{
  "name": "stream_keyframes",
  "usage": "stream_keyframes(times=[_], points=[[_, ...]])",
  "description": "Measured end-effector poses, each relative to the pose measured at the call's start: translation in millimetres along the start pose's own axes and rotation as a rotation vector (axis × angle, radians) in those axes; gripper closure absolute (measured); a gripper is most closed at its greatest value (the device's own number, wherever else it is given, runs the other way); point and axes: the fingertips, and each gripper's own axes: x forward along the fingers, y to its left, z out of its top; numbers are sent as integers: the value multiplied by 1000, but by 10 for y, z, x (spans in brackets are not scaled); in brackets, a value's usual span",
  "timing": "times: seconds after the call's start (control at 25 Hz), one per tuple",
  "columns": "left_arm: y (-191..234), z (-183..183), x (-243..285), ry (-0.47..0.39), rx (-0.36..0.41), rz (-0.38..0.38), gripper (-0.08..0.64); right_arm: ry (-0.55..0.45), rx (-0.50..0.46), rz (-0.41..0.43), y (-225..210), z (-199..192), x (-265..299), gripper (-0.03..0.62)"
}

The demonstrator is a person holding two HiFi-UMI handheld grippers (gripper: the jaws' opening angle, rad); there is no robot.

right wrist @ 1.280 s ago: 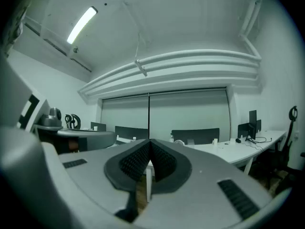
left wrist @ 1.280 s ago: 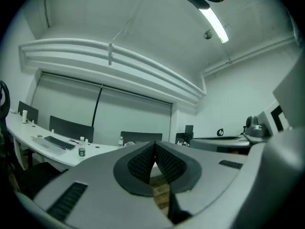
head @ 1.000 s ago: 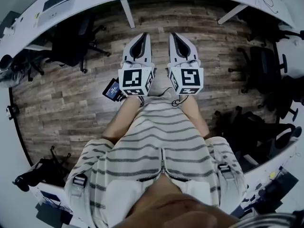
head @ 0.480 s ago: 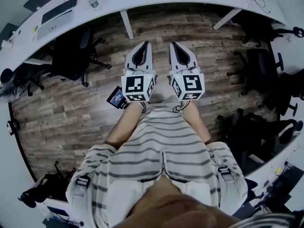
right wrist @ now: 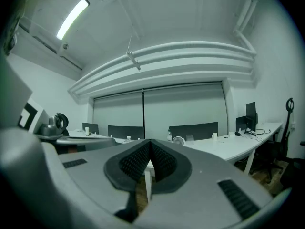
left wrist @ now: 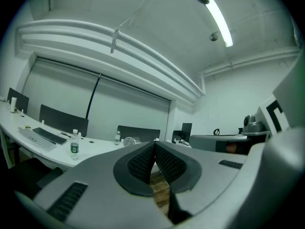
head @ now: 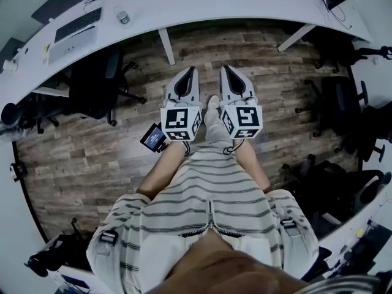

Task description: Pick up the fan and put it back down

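A small round white fan (left wrist: 128,141) stands on the long curved white table (left wrist: 102,149), far ahead of both grippers; it also shows as the fan (right wrist: 178,140) in the right gripper view. My left gripper (head: 192,70) and right gripper (head: 225,68) are held side by side over the wooden floor, short of the table (head: 245,5), pointing level at it. Both have their jaws shut with nothing between them. Seen from its own camera, the left gripper (left wrist: 154,144) has its dark ribbed pads touching, and so does the right gripper (right wrist: 150,142).
Black office chairs (head: 98,72) stand along the table's near side, more at the right. A table leg (head: 165,45) stands just ahead left. A keyboard (head: 76,24), a water bottle (head: 124,18) and a monitor (right wrist: 251,116) are on the table. The person's foot (head: 214,118) shows between the grippers.
Both grippers have moved forward toward the table, still shut. More of the tabletop shows in the head view, and a foot has stepped forward between the grippers.
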Motion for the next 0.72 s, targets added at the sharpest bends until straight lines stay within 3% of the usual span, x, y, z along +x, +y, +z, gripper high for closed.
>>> stream_keyframes(times=[0.28,0.72], points=[[321,-15,1018,26,9,25,554,4,20,28,-524,-8,892,581],[525,402,2628,15,21,43,554,-6,11,74,-1391,402,2166,581]])
